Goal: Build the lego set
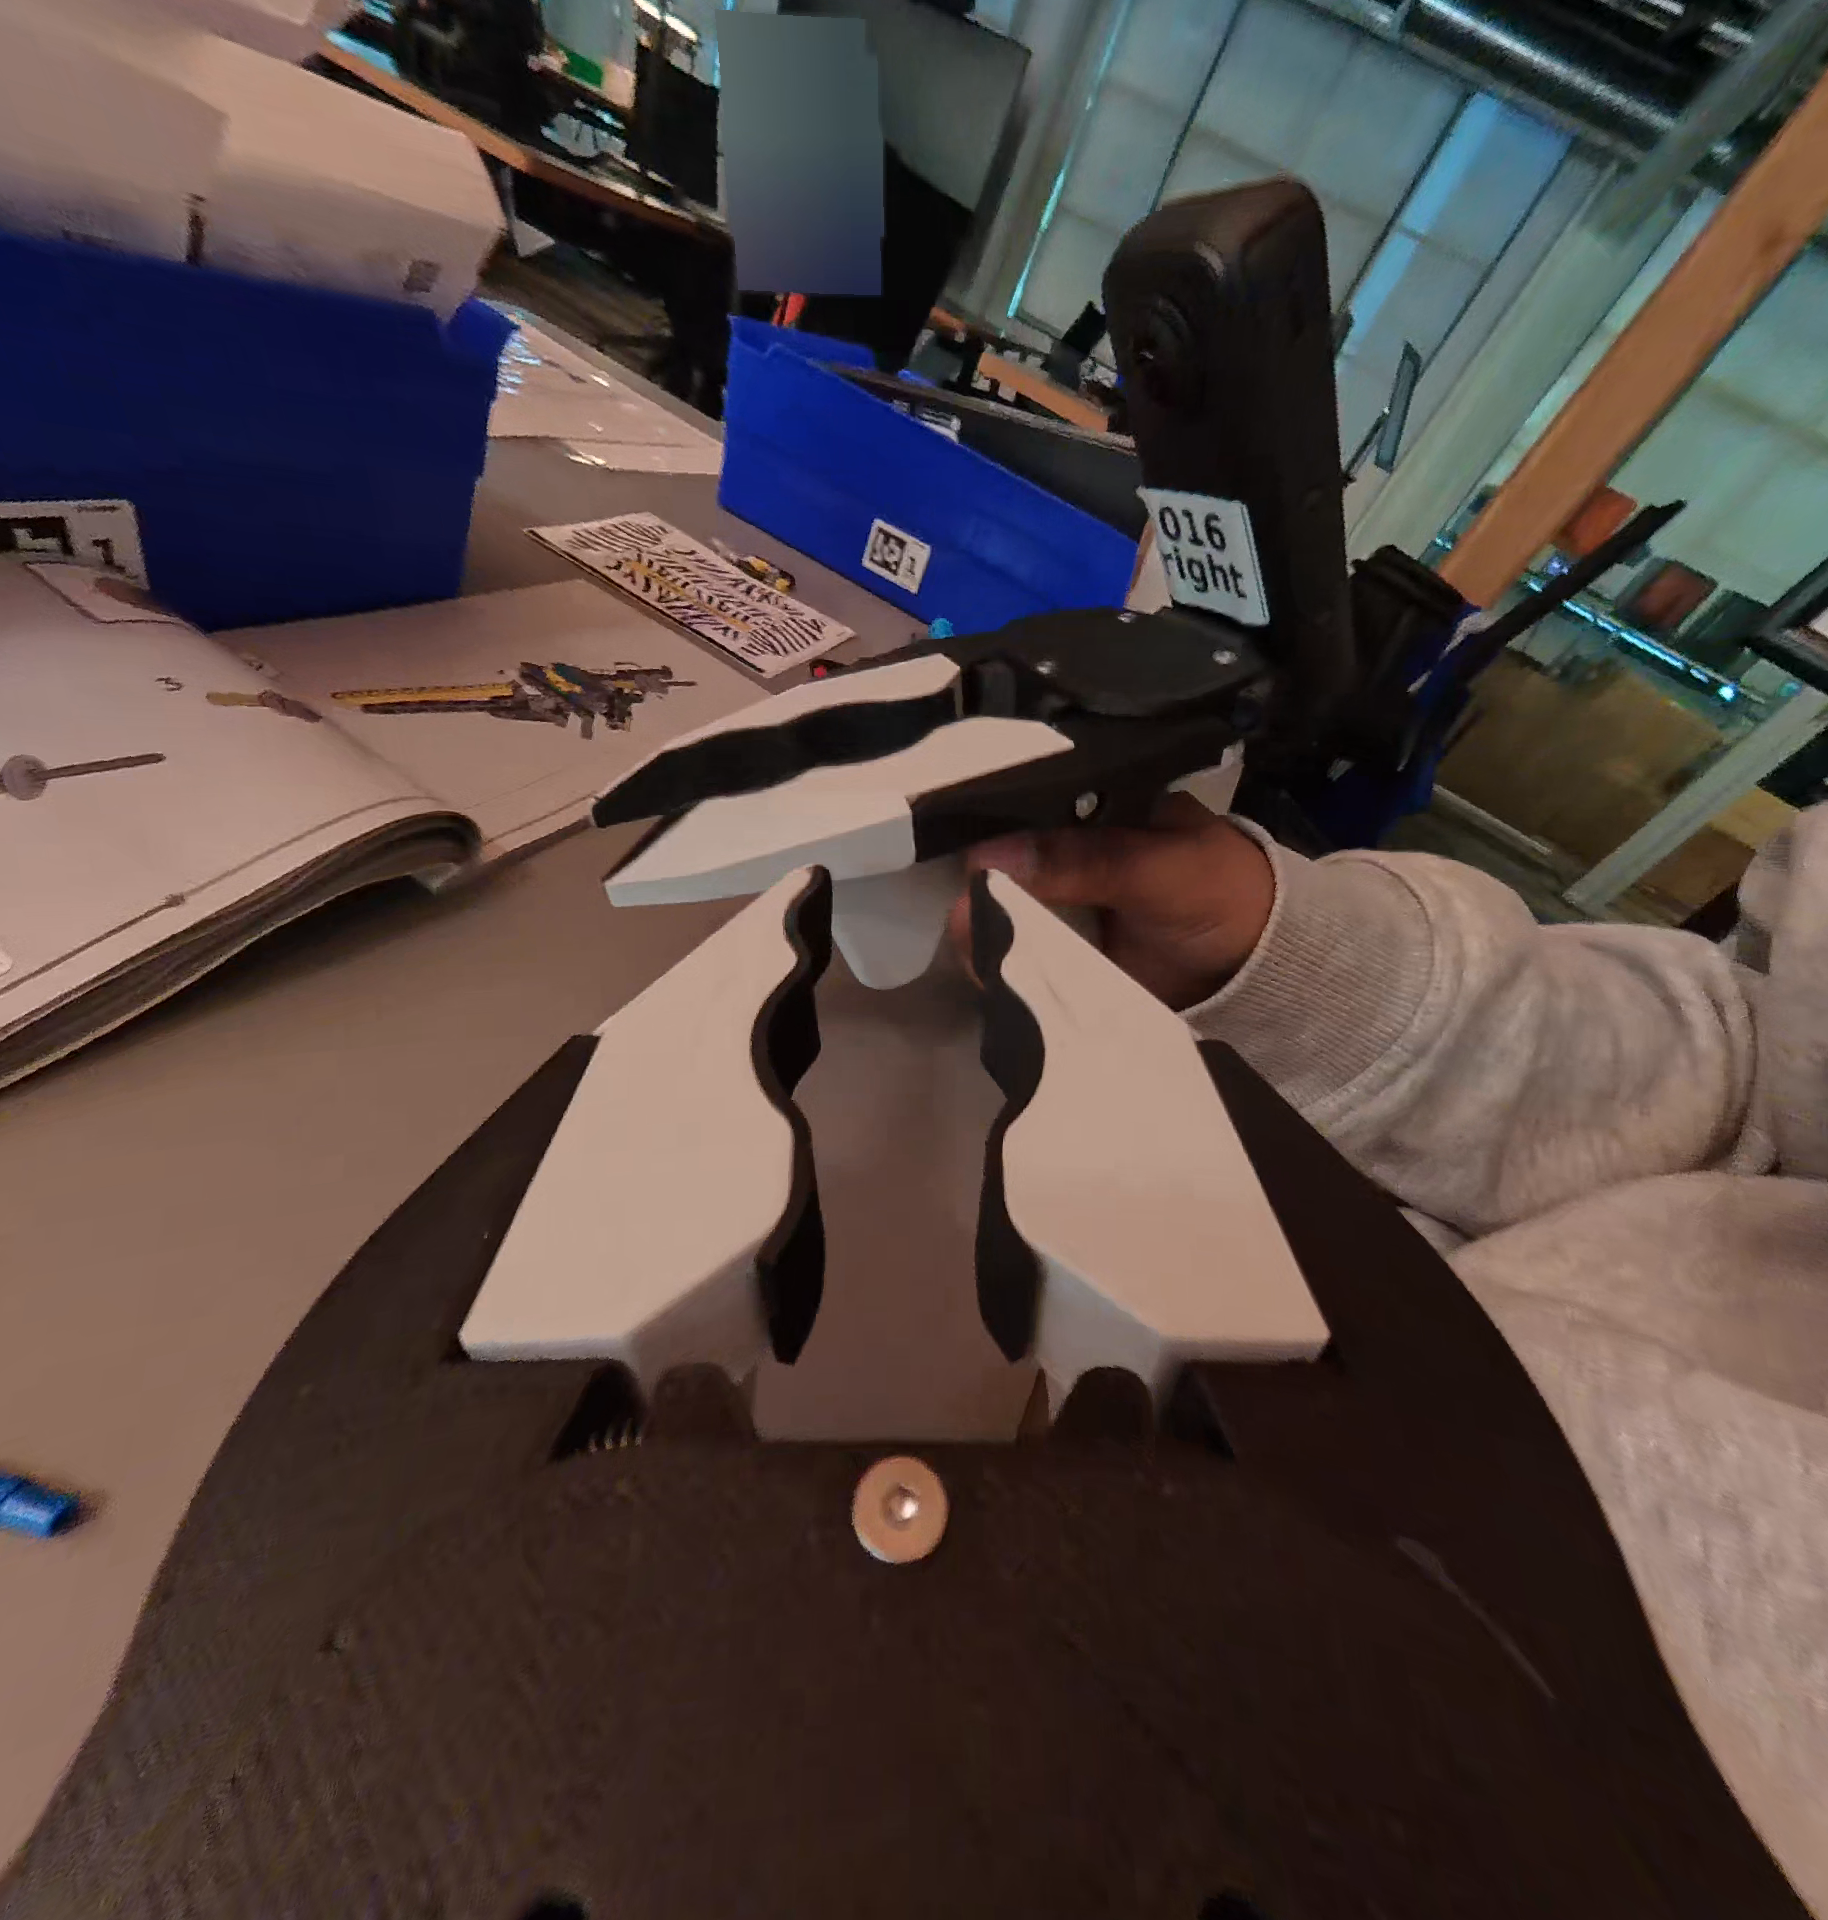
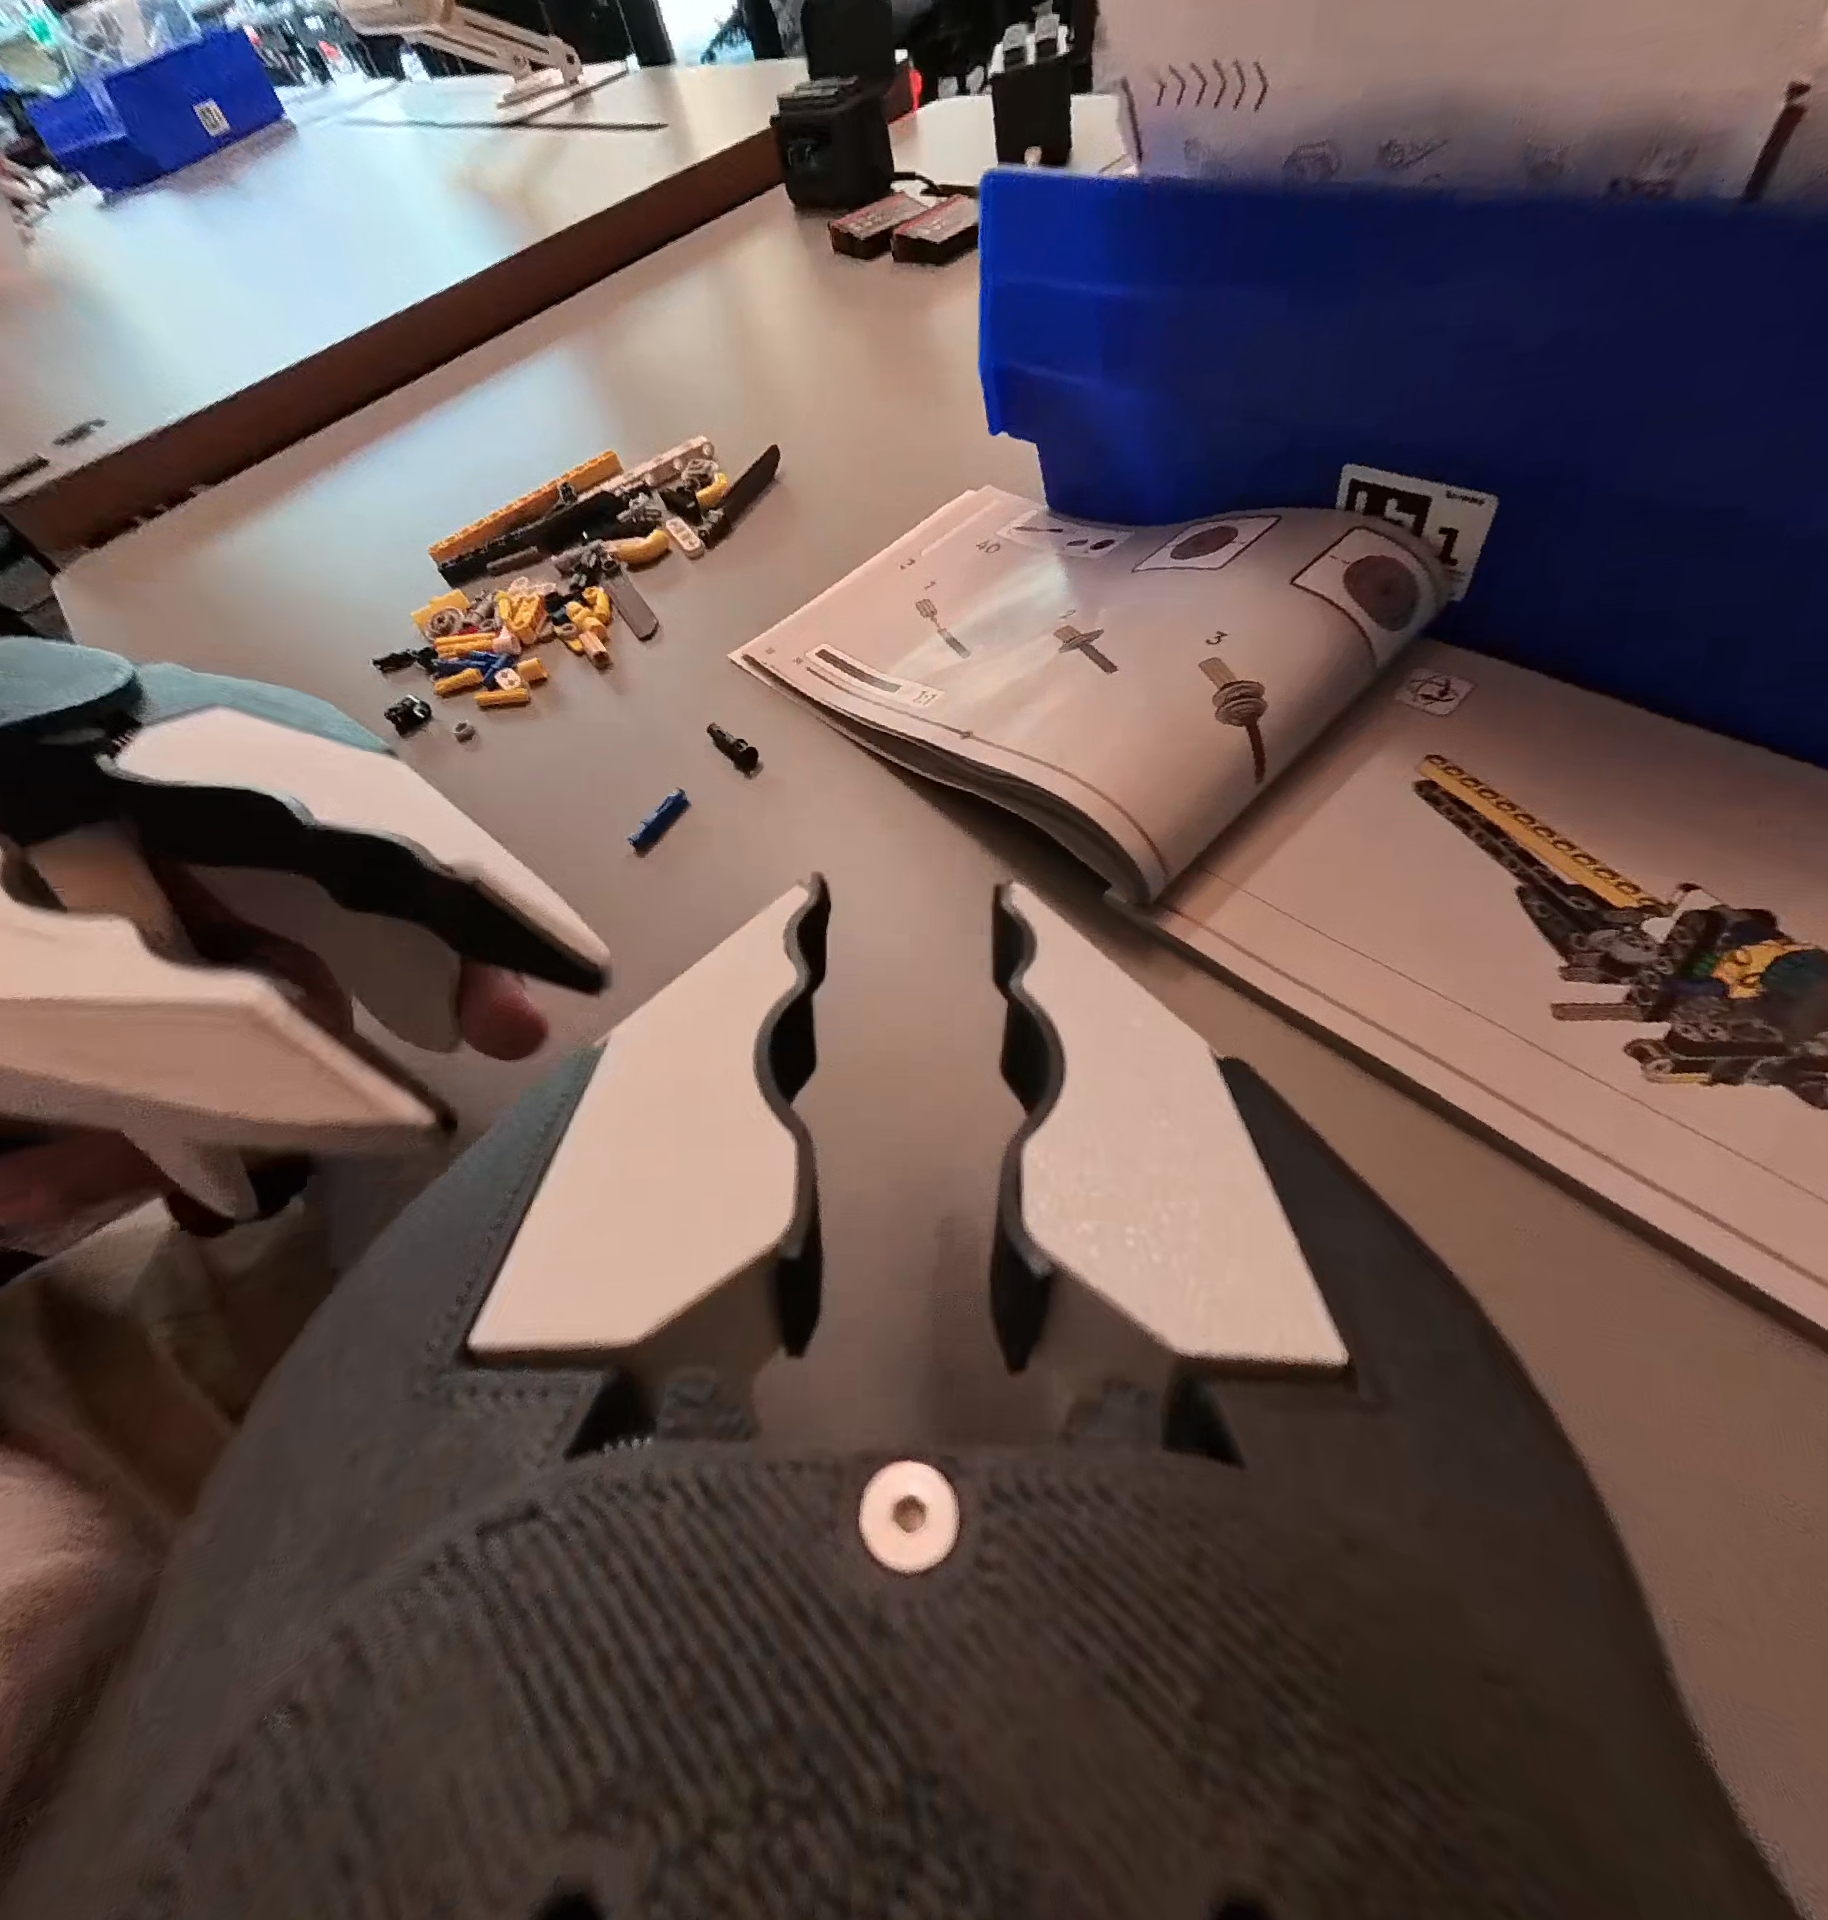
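My left claw (image 1: 899,894) and my right claw (image 2: 910,904) both hung parted and empty over the grey table (image 2: 889,343), the loose lego pieces (image 2: 546,592) lying at eleven o'clock, the open instruction booklet (image 2: 1086,665) at one, a marker tag (image 2: 1419,509) on the blue bin (image 2: 1409,343) behind.

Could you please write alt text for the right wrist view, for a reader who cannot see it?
The right gripper, fingers apart and empty, hangs above a grey table with a pile of lego pieces, an open instruction booklet and a blue bin.

Right gripper (image 2: 908,914) parted, loose bricks (image 2: 567,592), booklet (image 2: 1149,717)
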A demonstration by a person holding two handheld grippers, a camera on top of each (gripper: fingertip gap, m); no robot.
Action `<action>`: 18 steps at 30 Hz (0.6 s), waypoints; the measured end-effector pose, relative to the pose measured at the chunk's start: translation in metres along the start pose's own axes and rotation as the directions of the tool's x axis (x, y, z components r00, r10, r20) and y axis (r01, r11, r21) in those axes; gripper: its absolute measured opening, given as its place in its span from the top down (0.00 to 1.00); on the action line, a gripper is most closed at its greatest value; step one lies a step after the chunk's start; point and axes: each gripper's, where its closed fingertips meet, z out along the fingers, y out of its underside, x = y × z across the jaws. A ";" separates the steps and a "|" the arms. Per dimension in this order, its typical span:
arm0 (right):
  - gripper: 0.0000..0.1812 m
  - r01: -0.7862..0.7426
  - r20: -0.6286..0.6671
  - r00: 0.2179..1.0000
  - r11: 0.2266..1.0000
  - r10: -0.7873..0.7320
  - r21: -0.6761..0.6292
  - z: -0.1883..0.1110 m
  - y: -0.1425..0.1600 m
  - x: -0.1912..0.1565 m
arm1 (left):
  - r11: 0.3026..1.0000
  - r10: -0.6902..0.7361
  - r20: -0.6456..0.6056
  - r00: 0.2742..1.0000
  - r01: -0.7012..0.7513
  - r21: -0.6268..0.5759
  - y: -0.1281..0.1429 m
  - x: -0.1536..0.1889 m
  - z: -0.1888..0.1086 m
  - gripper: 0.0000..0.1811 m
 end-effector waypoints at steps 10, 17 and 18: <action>0.80 0.167 -0.060 0.984 0.984 -0.170 -0.055 0.001 0.014 -0.014 | 0.996 0.066 0.079 0.995 -0.070 0.058 -0.004 0.001 -0.003 0.83; 0.81 0.171 -0.060 0.983 0.983 -0.175 -0.063 0.003 0.016 -0.014 | 0.996 0.045 0.081 0.996 -0.051 0.069 -0.005 0.002 -0.001 0.82; 0.81 0.167 -0.057 0.984 0.984 -0.170 -0.063 0.003 0.016 -0.014 | 0.996 0.039 0.088 0.995 -0.045 0.079 -0.007 -0.001 -0.003 0.82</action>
